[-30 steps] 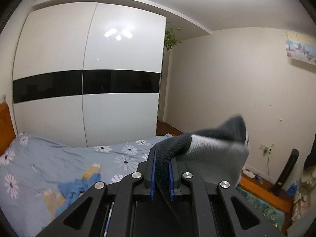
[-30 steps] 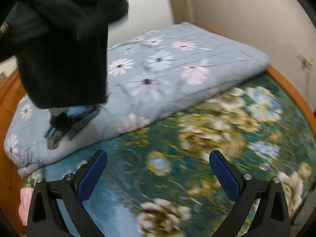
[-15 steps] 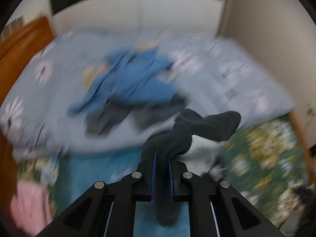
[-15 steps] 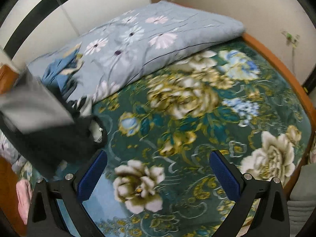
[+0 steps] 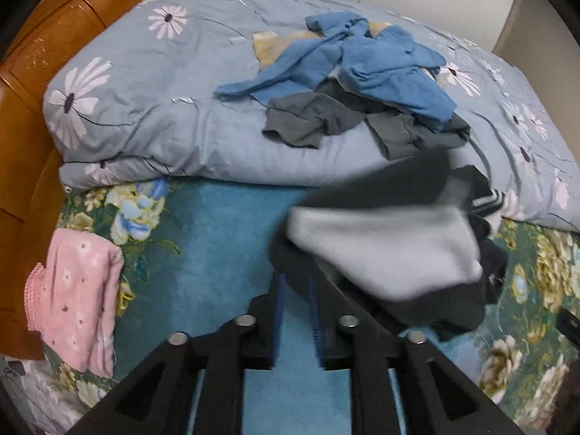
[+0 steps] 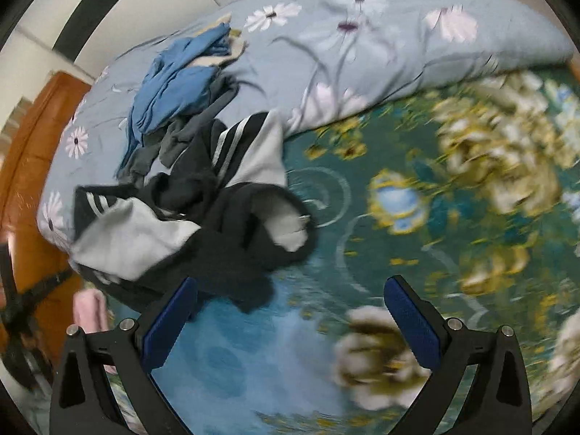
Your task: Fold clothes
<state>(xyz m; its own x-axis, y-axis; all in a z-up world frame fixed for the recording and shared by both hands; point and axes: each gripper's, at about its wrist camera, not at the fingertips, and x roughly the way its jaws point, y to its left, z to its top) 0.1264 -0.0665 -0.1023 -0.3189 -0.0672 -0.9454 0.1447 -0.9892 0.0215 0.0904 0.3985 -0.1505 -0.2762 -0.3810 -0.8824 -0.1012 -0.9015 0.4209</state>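
Observation:
A black and grey sweatshirt (image 5: 384, 250) with white stripes lies crumpled on the green floral bedspread (image 5: 217, 239), against the folded duvet. My left gripper (image 5: 295, 282) points down at the bed and its jaws are opening. The sweatshirt's dark edge drapes over the right finger, and bare bedspread shows in the gap between the blue pads. In the right wrist view the sweatshirt (image 6: 217, 224) lies just ahead of the left finger. My right gripper (image 6: 290, 311) stands wide open above the bedspread with nothing between its fingers.
A pale blue daisy duvet (image 5: 163, 108) lies folded across the bed's far side, with blue clothes (image 5: 362, 58) and a grey garment (image 5: 319, 119) heaped on it. A folded pink cloth (image 5: 76, 301) lies at the left, by the wooden headboard (image 5: 43, 54).
My left gripper swung down from facing the wardrobe to the bed, carrying the sweatshirt, then parted its jaws. The sweatshirt now lies on the bedspread. My right gripper tilted down toward it.

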